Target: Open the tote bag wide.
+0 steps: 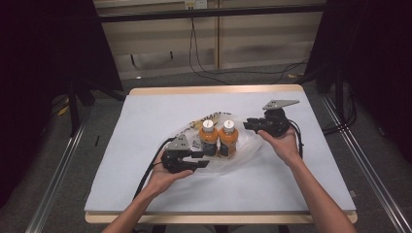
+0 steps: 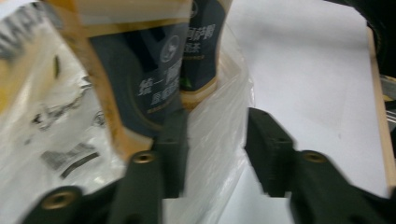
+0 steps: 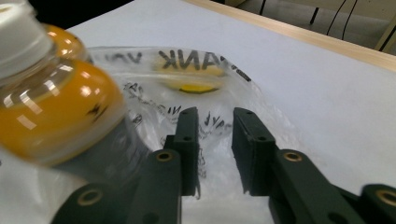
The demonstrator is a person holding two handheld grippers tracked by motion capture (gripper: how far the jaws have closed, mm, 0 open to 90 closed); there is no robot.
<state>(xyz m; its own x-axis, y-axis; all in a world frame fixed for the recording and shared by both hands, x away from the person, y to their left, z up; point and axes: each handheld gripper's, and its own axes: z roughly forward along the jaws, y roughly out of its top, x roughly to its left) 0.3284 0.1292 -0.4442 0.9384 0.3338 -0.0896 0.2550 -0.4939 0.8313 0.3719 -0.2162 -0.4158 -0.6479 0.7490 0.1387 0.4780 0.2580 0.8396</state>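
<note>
— While we go from the left side across, what do you see first?
— On the high view, the left gripper (image 1: 201, 160) sits in the person's left hand (image 1: 167, 177), low on the white counter (image 1: 145, 121), its tips at the near left edge of a clear plastic bag (image 1: 248, 145). In the left gripper view its jaws stand partly apart with nothing pressed between the pads; crinkled plastic (image 2: 219, 126) lies in and behind the gap.

— And the bottles?
— Two orange bottles with white caps stand upright side by side in the middle of the counter, on the bag. The left bottle (image 1: 209, 138) is just beside the left gripper's tips; in the left gripper view its dark label (image 2: 135, 79) looms right behind the left jaw. Whether the jaw touches it I cannot tell. The right bottle (image 1: 228, 140) stands against the first one.

— Further right?
— The bag spreads out around the bottles, with black and yellow print on its far part (image 3: 196, 70). Then the right gripper (image 1: 248, 125), held in the right hand (image 1: 282, 143), points in toward the bottles from the right, near the right bottle but apart from it. In the right gripper view its jaws are narrowly parted, holding nothing, over the printed plastic, with an orange bottle (image 3: 56, 107) large and blurred at the left.
</note>
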